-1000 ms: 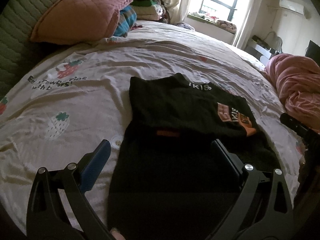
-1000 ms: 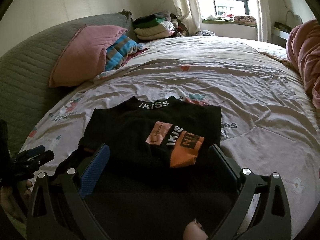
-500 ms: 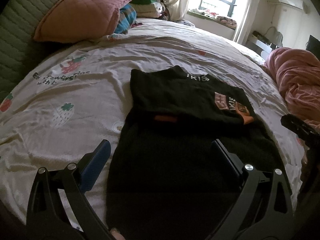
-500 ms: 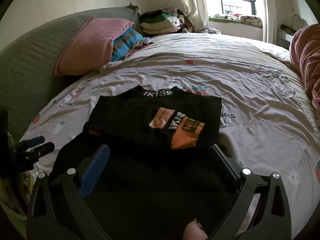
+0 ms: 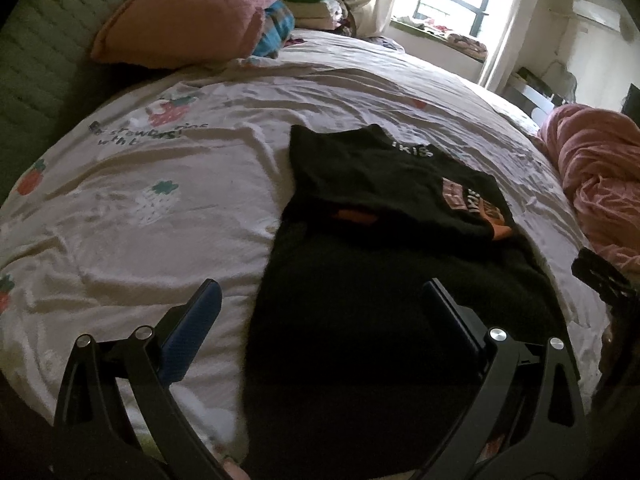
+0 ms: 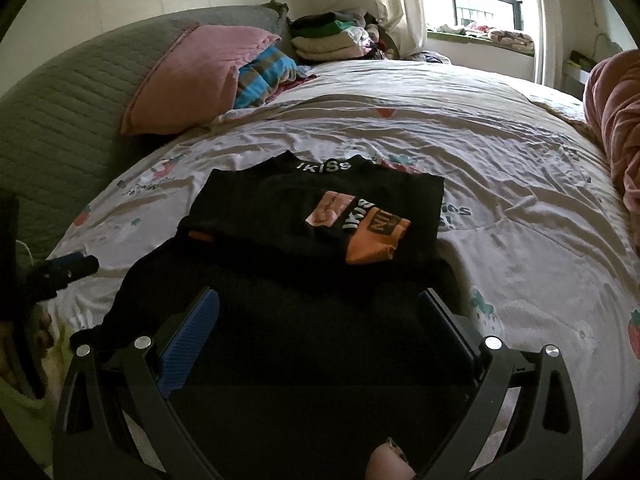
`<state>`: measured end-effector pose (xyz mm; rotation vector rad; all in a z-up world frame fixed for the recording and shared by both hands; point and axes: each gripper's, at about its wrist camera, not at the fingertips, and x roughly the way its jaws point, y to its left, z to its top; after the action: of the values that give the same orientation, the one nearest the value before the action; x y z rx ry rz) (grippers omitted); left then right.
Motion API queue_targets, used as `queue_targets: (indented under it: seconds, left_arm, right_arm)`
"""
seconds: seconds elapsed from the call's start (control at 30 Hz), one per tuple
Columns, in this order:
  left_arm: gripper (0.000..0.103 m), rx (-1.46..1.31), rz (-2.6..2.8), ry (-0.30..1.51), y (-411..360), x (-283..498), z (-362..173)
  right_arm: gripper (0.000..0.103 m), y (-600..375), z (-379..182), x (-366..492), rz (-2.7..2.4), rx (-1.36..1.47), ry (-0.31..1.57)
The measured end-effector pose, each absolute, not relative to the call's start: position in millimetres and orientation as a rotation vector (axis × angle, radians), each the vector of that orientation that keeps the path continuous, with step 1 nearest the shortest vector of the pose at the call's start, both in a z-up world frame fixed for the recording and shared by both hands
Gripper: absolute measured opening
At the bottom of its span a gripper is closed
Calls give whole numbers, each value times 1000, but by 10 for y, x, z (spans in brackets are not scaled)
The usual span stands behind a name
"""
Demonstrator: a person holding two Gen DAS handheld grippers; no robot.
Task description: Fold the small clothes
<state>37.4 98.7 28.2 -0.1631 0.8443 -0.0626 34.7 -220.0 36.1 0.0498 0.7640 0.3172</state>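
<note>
Left wrist view: my left gripper [image 5: 320, 320], fingers apart and empty, hovers at the near bed [image 5: 160, 208] edge; the black shirt [image 5: 380, 280] runs lengthwise away, mostly toward the right finger.

Right wrist view: my right gripper [image 6: 320, 320], fingers likewise apart, straddles the shirt's [image 6: 312, 320] near hem, the nearer one, I judge.

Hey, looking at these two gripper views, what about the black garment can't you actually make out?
- Black garment, near hem: cut off by the bottom edge and the gripper frames in both views.
- Its lower half: too dark in both views to show folds.
- Orange print: lettering partly folded under in the right view.
- Orange patch: mostly tucked under the folded layer, left view.
</note>
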Motion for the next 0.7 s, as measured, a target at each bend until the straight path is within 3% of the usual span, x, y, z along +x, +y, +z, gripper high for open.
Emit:
queue_targets:
  seconds: [0.7]
  left_arm:
    - [91, -197, -30, 961, 1311, -22, -12]
  right_arm:
    - [98, -2591, 203, -16, 317, 40, 808]
